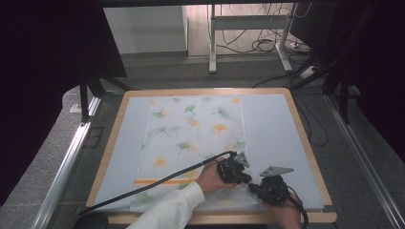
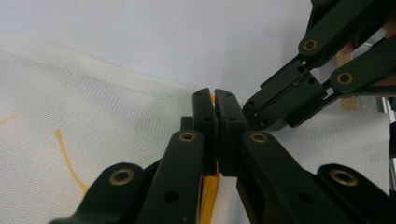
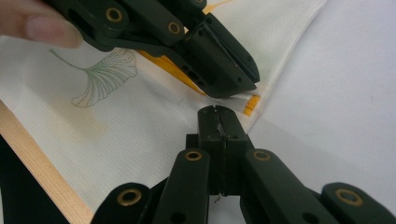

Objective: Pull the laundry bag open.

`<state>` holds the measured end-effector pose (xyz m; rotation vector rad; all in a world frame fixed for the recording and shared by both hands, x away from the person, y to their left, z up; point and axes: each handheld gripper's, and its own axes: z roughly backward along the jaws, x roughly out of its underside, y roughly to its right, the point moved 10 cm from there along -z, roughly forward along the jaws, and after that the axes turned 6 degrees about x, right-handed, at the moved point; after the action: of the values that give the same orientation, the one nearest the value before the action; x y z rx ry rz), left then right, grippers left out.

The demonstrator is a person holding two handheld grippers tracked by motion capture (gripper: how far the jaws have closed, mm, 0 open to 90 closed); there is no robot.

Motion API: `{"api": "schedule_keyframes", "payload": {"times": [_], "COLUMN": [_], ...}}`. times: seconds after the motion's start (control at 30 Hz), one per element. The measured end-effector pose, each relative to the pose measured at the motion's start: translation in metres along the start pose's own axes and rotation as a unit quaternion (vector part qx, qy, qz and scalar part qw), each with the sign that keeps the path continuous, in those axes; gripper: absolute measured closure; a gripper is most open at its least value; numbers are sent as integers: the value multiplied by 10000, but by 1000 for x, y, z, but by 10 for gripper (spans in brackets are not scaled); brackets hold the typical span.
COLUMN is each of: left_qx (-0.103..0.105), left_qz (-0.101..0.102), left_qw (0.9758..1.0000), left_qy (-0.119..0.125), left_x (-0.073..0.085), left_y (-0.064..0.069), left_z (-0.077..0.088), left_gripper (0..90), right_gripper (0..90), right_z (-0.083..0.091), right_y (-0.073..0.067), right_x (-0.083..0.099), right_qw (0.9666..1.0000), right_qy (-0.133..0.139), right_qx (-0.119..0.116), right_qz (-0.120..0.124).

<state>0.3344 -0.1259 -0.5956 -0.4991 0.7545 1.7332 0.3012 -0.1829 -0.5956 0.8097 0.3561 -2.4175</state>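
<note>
High view, ginkgo-print cloth [image 1: 193, 143] spread flat on the pale-covered surface [image 1: 272, 129], left claw [image 1: 236, 174] and right claw [image 1: 255, 188] side by side at its near right corner, each closed tight, pinching the cloth's edge.

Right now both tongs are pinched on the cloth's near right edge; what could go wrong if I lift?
1. The left tongs and right tongs grip the cloth almost side by side, so the rest may sag or bunch.
2. Each seems to hold little more than the edge by the orange stripe; it could slip out.
3. The two tongs could knock together.
</note>
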Motion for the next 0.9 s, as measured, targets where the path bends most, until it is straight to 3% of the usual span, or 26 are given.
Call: {"api": "schedule_keyframes", "payload": {"times": [0.2, 0.43, 0.6, 0.9], "left_qx": [-71, -3, -69, -63], "left_qz": [-129, -45, -130, -106], "left_qw": [9998, 10000, 9997, 9997], "left_qy": [-109, -85, -196, -224], "left_x": [2, 7, 9, 17], "left_y": [2, 2, 2, 2], "left_z": [3, 8, 10, 18], "left_gripper": [900, 900, 900, 900], "right_gripper": [895, 896, 896, 896], "right_z": [0, -1, 0, -1], "right_y": [1, 2, 2, 3], "right_x": [1, 1, 1, 1], "right_qw": [9999, 9998, 9996, 9996], "right_qy": [21, 32, 39, 63], "right_qx": [-86, -120, -160, -174], "right_qz": [-116, -175, -210, -207]}}
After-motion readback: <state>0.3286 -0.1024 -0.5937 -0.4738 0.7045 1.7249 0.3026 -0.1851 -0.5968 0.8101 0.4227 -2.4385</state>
